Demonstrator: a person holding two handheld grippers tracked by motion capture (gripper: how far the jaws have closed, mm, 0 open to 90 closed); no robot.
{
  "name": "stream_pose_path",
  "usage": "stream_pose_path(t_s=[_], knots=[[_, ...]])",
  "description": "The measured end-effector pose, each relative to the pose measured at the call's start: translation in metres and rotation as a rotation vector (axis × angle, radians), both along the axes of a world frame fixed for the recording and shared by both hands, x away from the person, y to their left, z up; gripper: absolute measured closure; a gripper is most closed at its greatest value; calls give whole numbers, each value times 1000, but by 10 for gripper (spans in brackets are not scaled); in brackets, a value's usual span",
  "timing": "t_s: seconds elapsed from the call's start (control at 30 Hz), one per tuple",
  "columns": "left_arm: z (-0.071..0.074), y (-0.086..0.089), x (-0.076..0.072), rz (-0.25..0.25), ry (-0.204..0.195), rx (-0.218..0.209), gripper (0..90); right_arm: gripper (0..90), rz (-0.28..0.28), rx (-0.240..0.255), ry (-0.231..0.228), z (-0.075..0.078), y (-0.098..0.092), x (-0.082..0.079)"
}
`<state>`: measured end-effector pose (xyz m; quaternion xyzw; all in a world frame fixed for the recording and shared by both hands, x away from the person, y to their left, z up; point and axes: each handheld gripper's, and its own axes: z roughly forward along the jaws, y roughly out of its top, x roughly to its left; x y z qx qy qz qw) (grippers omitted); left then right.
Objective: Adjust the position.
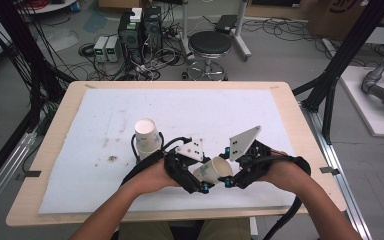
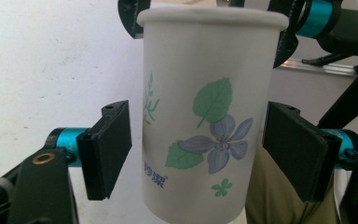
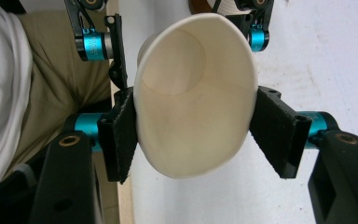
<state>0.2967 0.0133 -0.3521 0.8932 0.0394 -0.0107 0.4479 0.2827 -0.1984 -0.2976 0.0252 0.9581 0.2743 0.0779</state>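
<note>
Squeezing the paper cup oval, the right hand-held gripper clamps it; left hand-held gripper stands apart around it.

A paper cup is seen mouth-on, its plain pale inside and round bottom exposed. It is clamped at the rim between the two black pads of the right tongs, and the mouth is squeezed into an oval. Behind the cup, the black jaws and blue fittings of the left tongs are seen on either side of its far end; whether they touch it cannot be told. A white table lies beyond, with khaki trousers at the left.
</note>
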Motion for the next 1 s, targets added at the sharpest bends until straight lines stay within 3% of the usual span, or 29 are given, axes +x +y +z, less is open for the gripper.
stream_pose_path(t_s=[0.33,0.47,0.8,1.0], knots=[[-4,-3,2,-27,17,34,366,364,24,-36,-3,-3,7,0],[-5,-4,2,-37,20,44,373,367,36,-47,-1,-3,10,0],[-9,-3,1,-37,19,18,371,344,29,-24,27,-5,8,0],[-16,4,3,13,31,-52,352,274,-50,151,62,-4,-5,4]])
